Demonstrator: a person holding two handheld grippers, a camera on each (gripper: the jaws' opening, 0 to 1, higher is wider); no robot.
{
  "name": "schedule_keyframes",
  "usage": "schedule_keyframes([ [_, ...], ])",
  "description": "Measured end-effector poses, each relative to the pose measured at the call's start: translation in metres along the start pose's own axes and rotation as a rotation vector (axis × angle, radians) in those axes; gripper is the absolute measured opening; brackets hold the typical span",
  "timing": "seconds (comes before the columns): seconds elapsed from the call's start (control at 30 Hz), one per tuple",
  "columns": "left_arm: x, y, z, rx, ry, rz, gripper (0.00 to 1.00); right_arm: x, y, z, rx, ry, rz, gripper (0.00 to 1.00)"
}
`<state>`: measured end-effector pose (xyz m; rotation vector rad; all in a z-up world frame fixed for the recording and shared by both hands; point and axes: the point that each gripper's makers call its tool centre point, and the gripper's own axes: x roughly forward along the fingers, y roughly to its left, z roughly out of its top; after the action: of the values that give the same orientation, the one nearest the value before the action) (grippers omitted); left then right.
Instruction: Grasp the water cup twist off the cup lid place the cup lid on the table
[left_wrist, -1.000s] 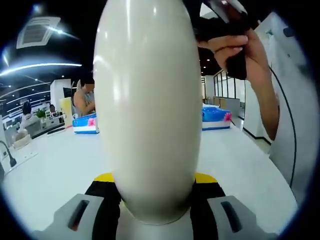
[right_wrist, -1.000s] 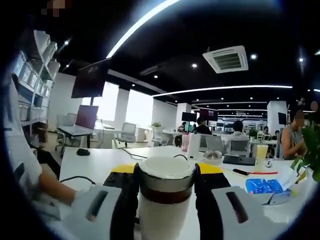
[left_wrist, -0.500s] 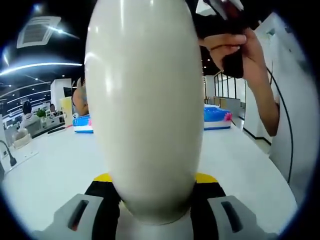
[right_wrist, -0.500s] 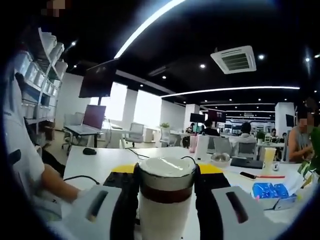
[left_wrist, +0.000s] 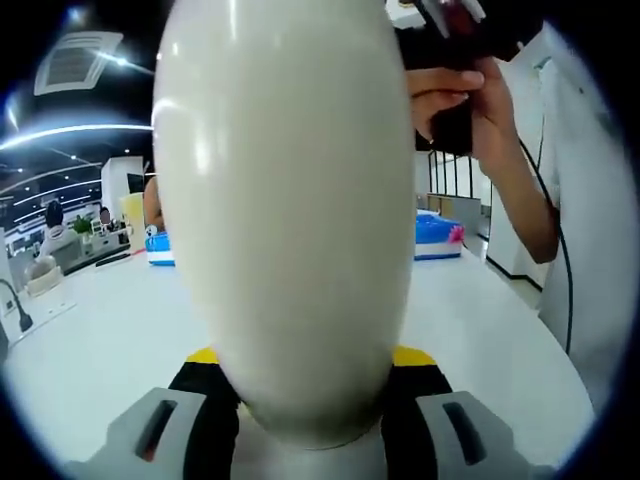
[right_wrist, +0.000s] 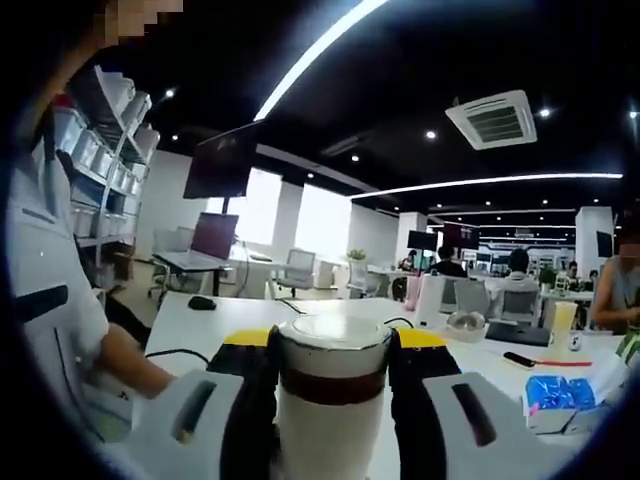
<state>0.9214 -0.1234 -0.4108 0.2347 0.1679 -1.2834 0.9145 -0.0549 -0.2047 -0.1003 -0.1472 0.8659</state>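
Cup (left_wrist: 285, 220) body in left claw (left_wrist: 310, 420); lid (right_wrist: 333, 335) in right claw (right_wrist: 333, 400).

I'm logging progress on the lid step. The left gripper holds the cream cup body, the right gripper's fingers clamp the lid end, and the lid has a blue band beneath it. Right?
Not quite: the band under the lid is dark brown, not blue, as the right gripper view shows. The rest stands: the left gripper holds the cream cup body, and the right gripper clamps the lid end.
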Motion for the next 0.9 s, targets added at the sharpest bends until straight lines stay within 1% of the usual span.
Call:
schedule_keyframes([
  [0.23,0.0003,-0.0003,-0.0002,-0.003,0.001,0.002,0.56,0.0012,0.0001,-0.0008,0.028,-0.013,0.078,0.46],
  [0.4,0.0005,-0.0003,-0.0005,-0.008,0.004,0.004,0.56,-0.0008,-0.0010,-0.0018,0.054,-0.010,0.100,0.46],
  [0.53,0.0004,-0.0005,-0.0006,-0.008,0.004,0.004,0.56,-0.0001,0.0017,-0.0020,0.050,-0.010,0.124,0.46],
  [0.67,0.0001,-0.0003,-0.0007,-0.009,0.004,0.004,0.56,0.0014,0.0034,-0.0020,0.060,-0.013,0.202,0.46],
  [0.7,0.0001,-0.0002,-0.0007,-0.010,0.004,0.004,0.56,0.0015,0.0033,-0.0020,0.062,-0.013,0.208,0.46],
  [0.8,0.0001,0.0003,-0.0008,-0.012,0.005,0.005,0.56,0.0007,0.0054,-0.0019,0.079,-0.018,0.290,0.46],
  [0.87,0.0001,0.0006,-0.0008,-0.014,0.007,0.006,0.56,0.0010,0.0016,-0.0025,0.093,-0.022,0.311,0.46],
  [0.9,0.0003,0.0009,-0.0008,-0.016,0.007,0.008,0.56,0.0004,0.0019,-0.0022,0.104,-0.032,0.338,0.46],
])
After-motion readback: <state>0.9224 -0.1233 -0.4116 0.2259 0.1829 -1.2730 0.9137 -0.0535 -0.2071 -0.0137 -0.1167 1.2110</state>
